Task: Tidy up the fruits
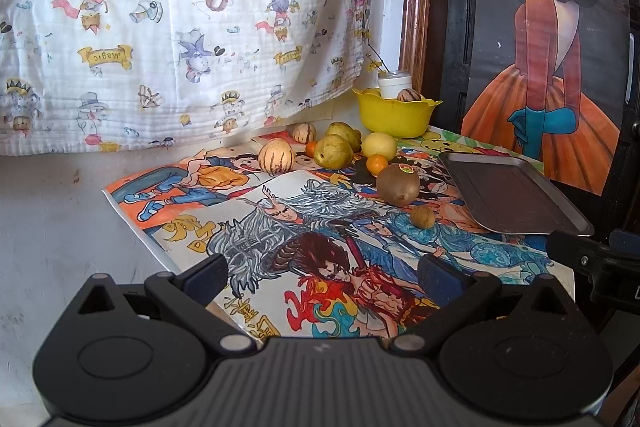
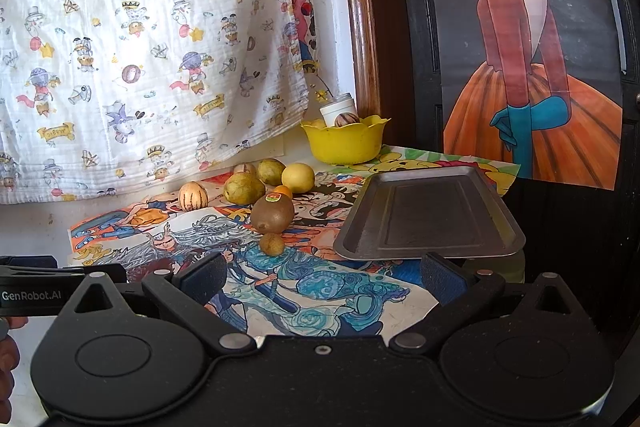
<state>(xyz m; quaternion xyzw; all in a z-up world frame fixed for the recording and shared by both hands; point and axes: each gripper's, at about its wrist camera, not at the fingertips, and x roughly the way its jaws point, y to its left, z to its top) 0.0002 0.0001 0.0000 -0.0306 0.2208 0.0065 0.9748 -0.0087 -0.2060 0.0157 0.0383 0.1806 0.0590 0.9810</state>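
Loose fruit lies on a table covered with cartoon posters [image 1: 280, 219]: a large kiwi [image 1: 398, 185] [image 2: 272, 213], a small brown fruit [image 1: 422, 217] [image 2: 272, 244], two green pears [image 1: 333, 151] [image 2: 243, 188], a lemon [image 1: 379, 146] [image 2: 298, 177], small oranges [image 1: 377, 164], and striped pale melons [image 1: 275, 157] [image 2: 193, 196]. A yellow bowl [image 1: 394, 117] [image 2: 345, 139] at the back holds more fruit. An empty metal tray [image 1: 512, 193] [image 2: 430, 213] sits at the right. My left gripper [image 1: 322, 275] and right gripper [image 2: 324, 277] hover open over the near posters, holding nothing.
A patterned white cloth [image 1: 180, 19] hangs on the wall behind. A white jar [image 1: 395, 83] stands behind the bowl. A painted poster of a girl [image 1: 552, 47] leans at the right against a dark door. The other gripper's body [image 2: 36, 289] shows at the left edge.
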